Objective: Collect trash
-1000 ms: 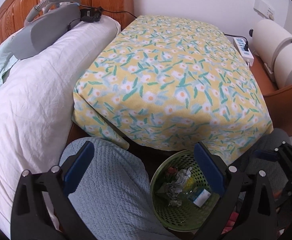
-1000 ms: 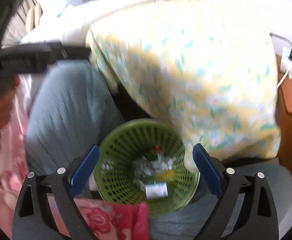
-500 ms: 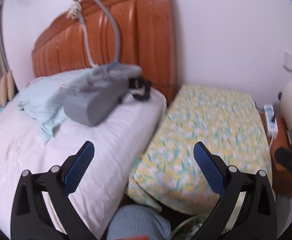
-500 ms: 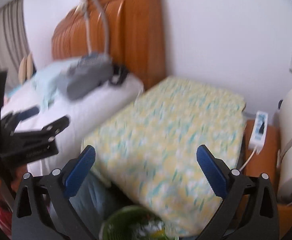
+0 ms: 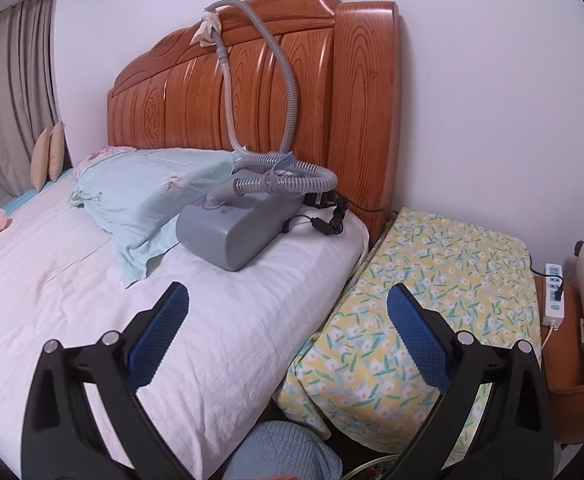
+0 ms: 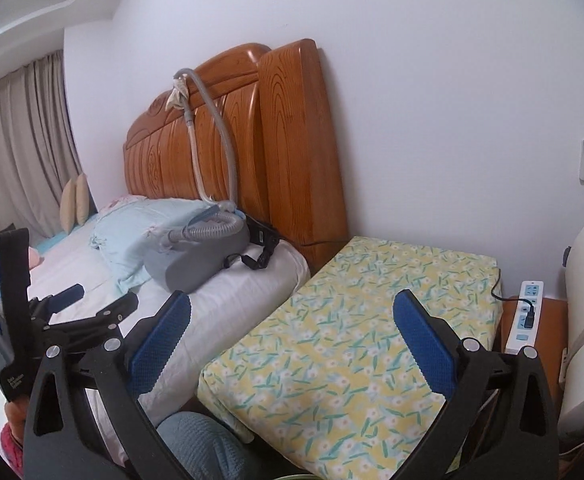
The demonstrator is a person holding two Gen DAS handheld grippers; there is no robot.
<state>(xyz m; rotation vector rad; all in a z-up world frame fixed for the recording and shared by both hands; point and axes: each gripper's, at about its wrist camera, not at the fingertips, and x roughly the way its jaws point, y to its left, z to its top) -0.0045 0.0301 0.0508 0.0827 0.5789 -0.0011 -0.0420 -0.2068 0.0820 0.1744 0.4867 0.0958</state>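
My left gripper (image 5: 288, 340) is open and empty, held above the edge of the white bed (image 5: 72, 300). My right gripper (image 6: 292, 340) is open and empty, held above the yellow flowered cover (image 6: 351, 320) beside the bed. The left gripper also shows in the right wrist view (image 6: 88, 304) at the left. Only a sliver of the green trash basket's rim (image 5: 365, 470) shows at the bottom of the left wrist view. No loose trash is in view.
A grey machine (image 5: 236, 228) with a ribbed hose (image 5: 284, 76) lies on the bed by a light blue pillow (image 5: 148, 196). The wooden headboard (image 5: 252, 88) stands behind. A white power strip (image 6: 525, 316) lies on a wooden stand at right. My blue-clad knee (image 6: 200, 440) is below.
Both grippers have tilted up from the green basket with its paper trash to the bed and headboard. The basket has dropped out of view. Both stay open.
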